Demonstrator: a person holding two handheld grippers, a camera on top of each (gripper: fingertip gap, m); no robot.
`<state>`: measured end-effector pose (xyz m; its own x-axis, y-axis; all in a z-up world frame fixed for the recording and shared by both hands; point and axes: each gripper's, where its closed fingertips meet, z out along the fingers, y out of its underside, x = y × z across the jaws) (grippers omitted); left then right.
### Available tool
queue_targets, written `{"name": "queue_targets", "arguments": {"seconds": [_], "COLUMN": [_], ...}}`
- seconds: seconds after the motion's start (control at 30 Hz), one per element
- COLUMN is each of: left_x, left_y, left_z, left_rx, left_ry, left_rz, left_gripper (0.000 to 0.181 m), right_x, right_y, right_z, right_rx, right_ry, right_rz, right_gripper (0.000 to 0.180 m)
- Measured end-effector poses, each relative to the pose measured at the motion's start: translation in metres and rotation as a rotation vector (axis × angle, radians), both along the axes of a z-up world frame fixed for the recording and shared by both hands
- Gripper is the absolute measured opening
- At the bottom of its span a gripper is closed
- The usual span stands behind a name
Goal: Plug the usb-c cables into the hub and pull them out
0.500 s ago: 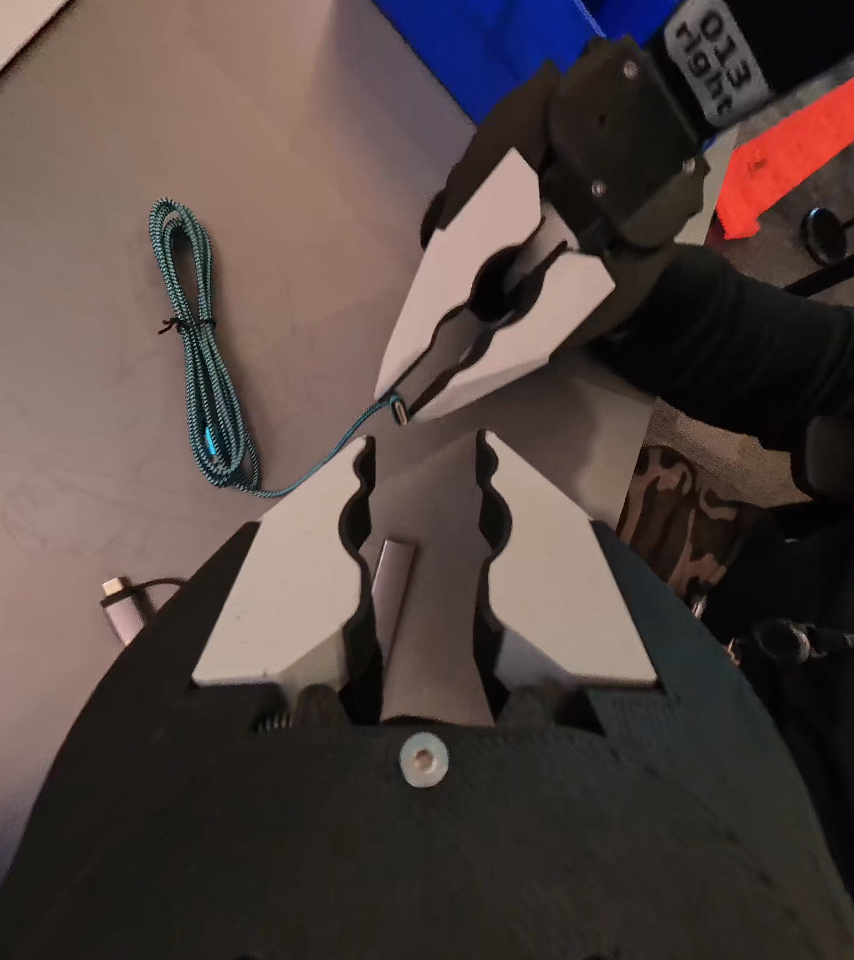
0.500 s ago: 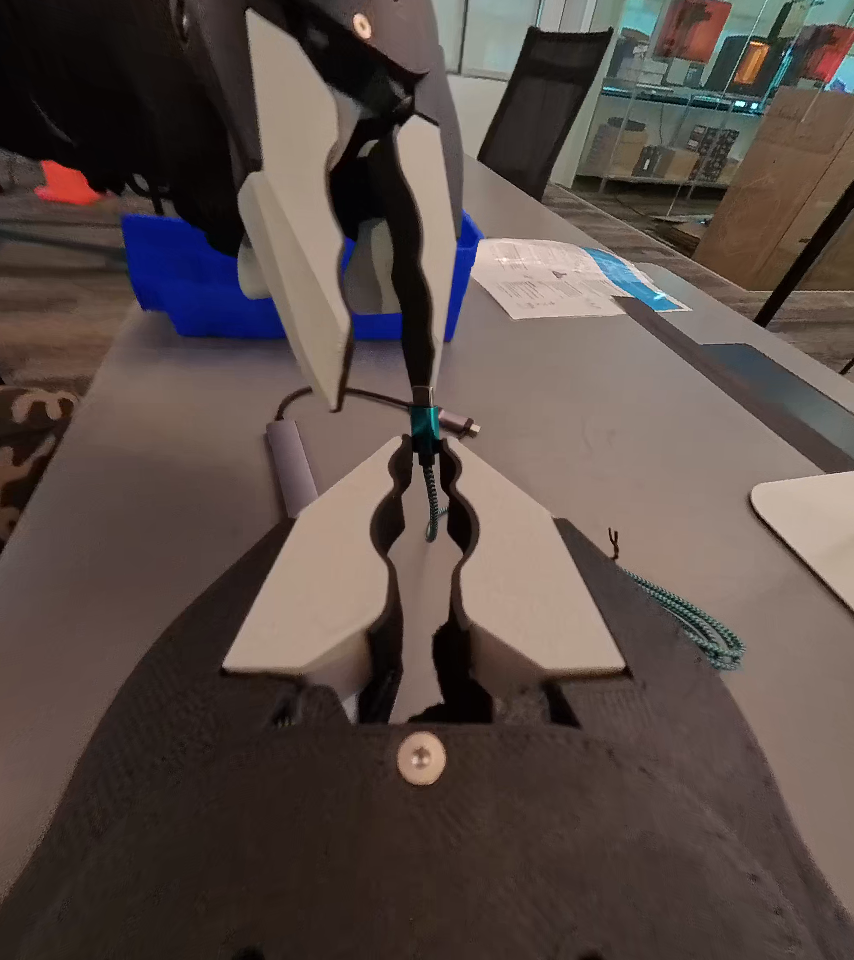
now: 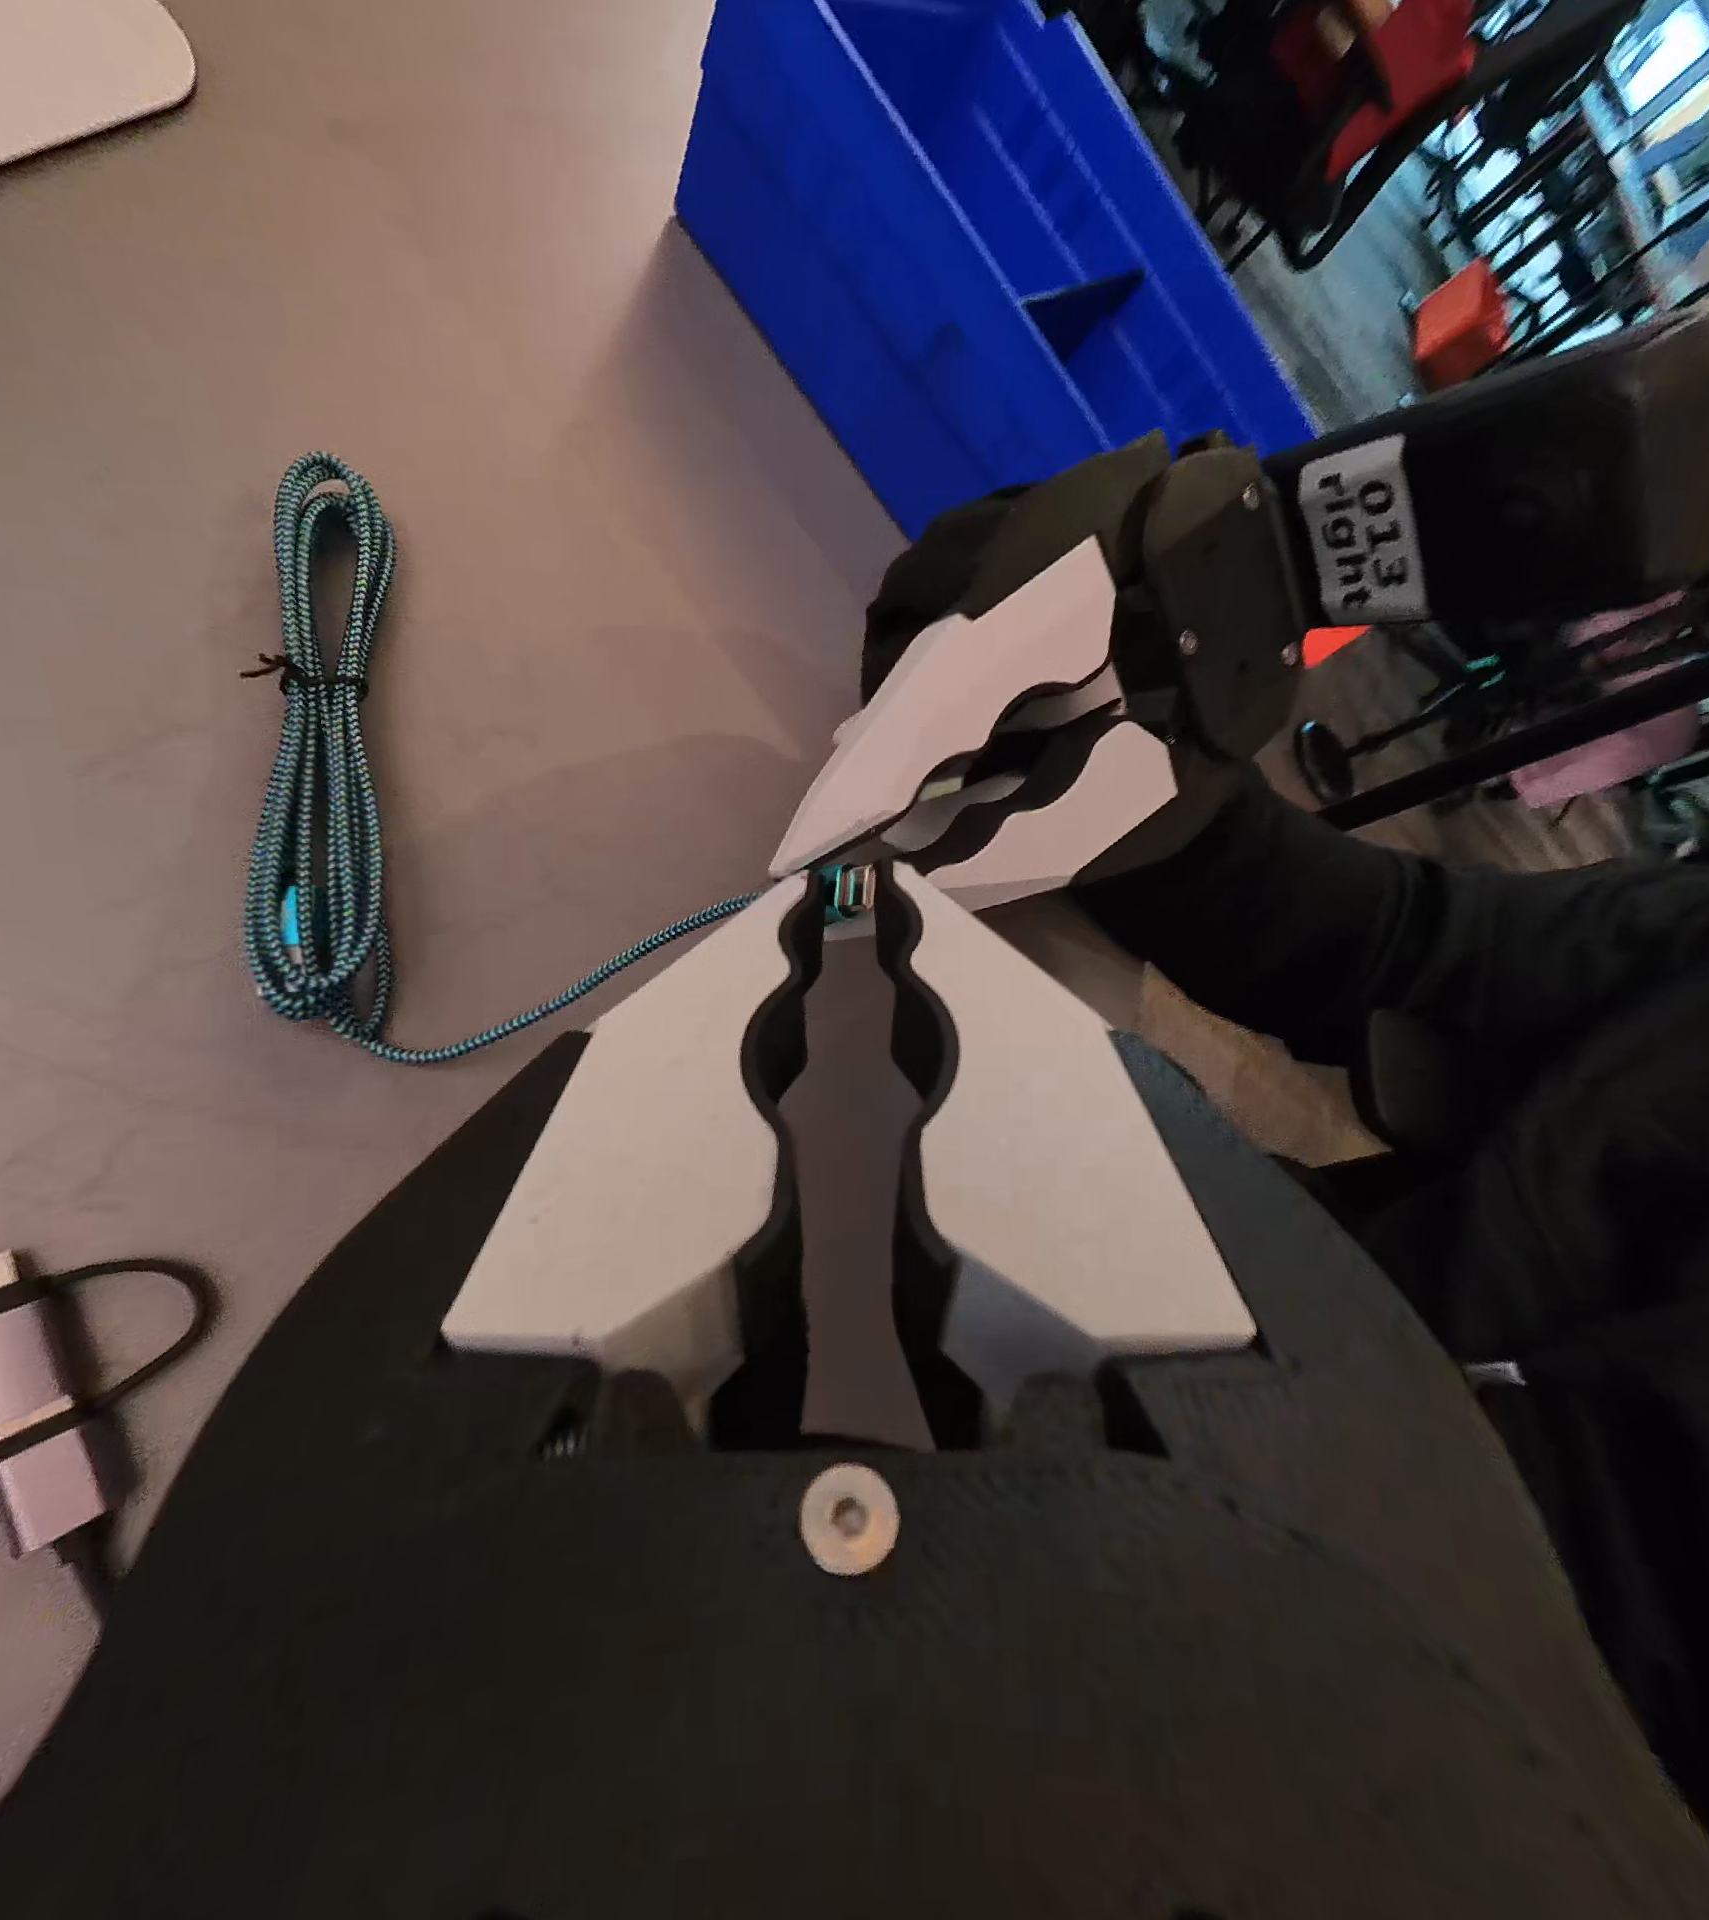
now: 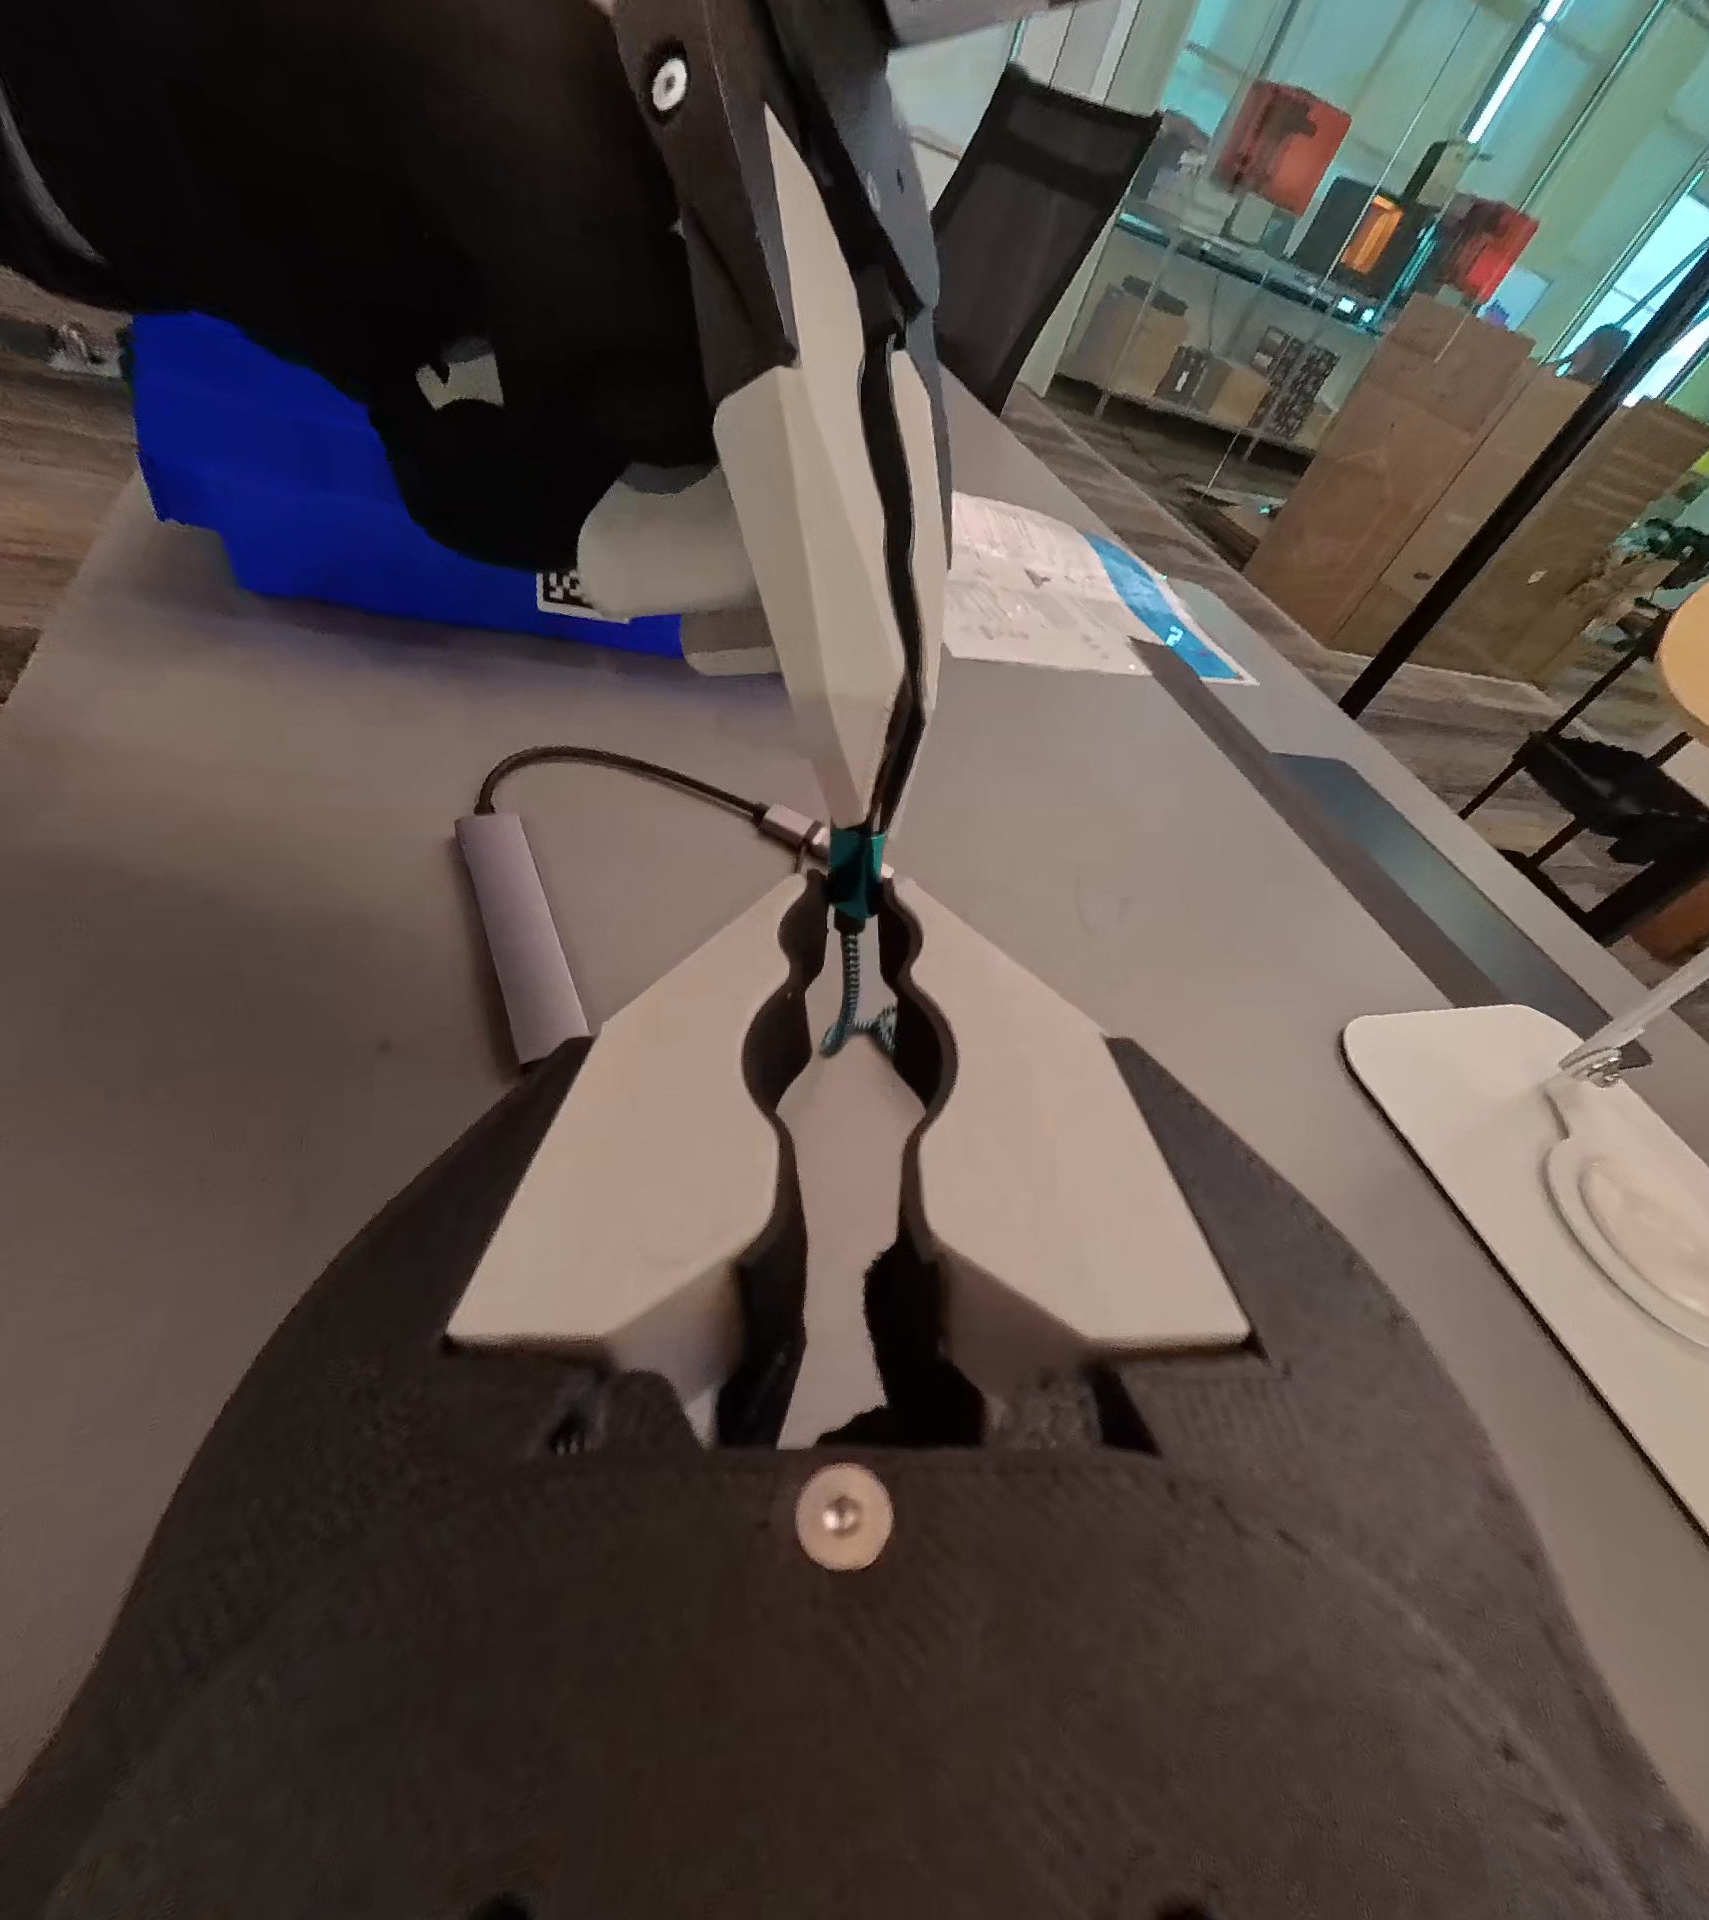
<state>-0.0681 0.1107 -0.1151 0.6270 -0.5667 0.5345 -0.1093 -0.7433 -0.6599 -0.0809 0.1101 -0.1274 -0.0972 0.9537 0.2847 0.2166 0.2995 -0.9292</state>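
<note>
The right gripper (image 4: 848, 894) gripped the teal plug (image 4: 852, 871) of the braided cable (image 4: 855, 992) at its fingertips. The left gripper (image 4: 881, 805) met the plug from above, jaws nearly closed. A grey hub (image 4: 523, 935) lay on the grey table (image 4: 237, 831) just left.

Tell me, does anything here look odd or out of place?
Slightly odd: the left gripper and the right gripper both pinch the same teal cable plug, tip to tip above the table, while the grey hub lies there with nothing gripping it. Nothing looks spilled or broken.
</note>
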Motion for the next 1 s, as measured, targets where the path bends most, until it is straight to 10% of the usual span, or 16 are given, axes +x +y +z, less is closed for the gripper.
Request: {"name": "queue_targets", "arguments": {"seconds": [0.3,0.7,1.0], "left_x": [-0.002,0.002,-0.005], "left_y": [-0.004,-0.007,0.000], "left_z": [0.017,0.007,0.049], "left_rx": [0.019,0.120,0.128], "left_ry": [-0.269,0.054,-0.252], "left_rz": [0.038,-0.056,0.047], "left_gripper": [0.006,0.006,0.003], "right_x": [0.004,0.002,0.000], "right_y": [-0.006,-0.009,0.001], "right_z": [0.019,0.017,0.014], "right_rx": [-0.060,-0.051,-0.025], "right_ry": [0.098,0.087,0.094], "right_rz": [0.035,0.041,-0.002], "right_gripper": [0.006,0.006,0.032]}}
